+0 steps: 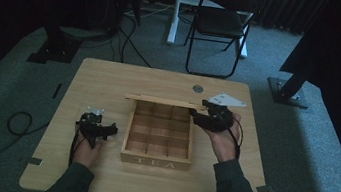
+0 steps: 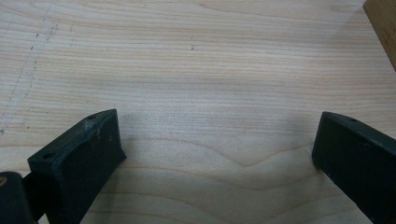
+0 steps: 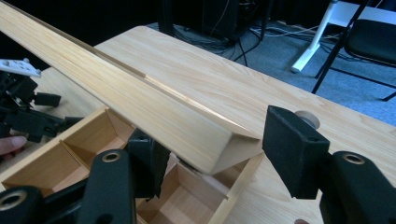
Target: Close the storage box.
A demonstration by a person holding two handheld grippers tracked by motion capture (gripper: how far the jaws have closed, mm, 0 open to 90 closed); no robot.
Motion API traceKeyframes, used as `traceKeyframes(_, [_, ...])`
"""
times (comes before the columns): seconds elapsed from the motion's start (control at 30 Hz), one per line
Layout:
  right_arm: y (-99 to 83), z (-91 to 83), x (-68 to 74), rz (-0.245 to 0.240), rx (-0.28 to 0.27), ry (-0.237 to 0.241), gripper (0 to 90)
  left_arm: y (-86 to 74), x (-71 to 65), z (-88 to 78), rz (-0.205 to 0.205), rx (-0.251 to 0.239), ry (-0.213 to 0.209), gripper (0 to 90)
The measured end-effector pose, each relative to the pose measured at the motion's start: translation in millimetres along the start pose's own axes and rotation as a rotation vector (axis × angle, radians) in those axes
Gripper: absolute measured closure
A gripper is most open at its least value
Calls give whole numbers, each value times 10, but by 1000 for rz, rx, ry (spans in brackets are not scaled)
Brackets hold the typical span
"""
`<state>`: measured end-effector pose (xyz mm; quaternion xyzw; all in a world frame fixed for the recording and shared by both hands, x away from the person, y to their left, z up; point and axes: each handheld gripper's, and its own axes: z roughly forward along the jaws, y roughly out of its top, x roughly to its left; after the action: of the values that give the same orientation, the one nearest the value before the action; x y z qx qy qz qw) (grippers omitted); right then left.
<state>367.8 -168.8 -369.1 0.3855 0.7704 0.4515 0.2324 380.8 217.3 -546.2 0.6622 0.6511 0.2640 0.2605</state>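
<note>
- The tea box was a light wooden box with "TEA" lettered across its near front wall, standing square near the middle of the bench.
- It was open: inside, thin wooden dividers split it into a grid of square compartments, three across and three deep, and those in view looked bare.
- Its lid, a flat panel of the same pale wood with a shallow rim, was raised along the box's far edge, tilted up over the back row of compartments.
</note>
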Motion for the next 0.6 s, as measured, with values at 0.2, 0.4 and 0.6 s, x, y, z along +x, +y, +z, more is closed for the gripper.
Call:
traceKeyframes(0.2, [-49, -15, 40, -1, 2, 6, 407, 1, -1, 1, -3, -2, -1, 16])
traceKeyframes(0.4, [-83, -20, 45, 7, 1, 9, 403, 0, -1, 1, -2, -2, -1, 16])
traceKeyframes(0.6, [-105, -35, 88, -9, 8, -14, 403, 1, 1, 0, 0, 0, -1, 16])
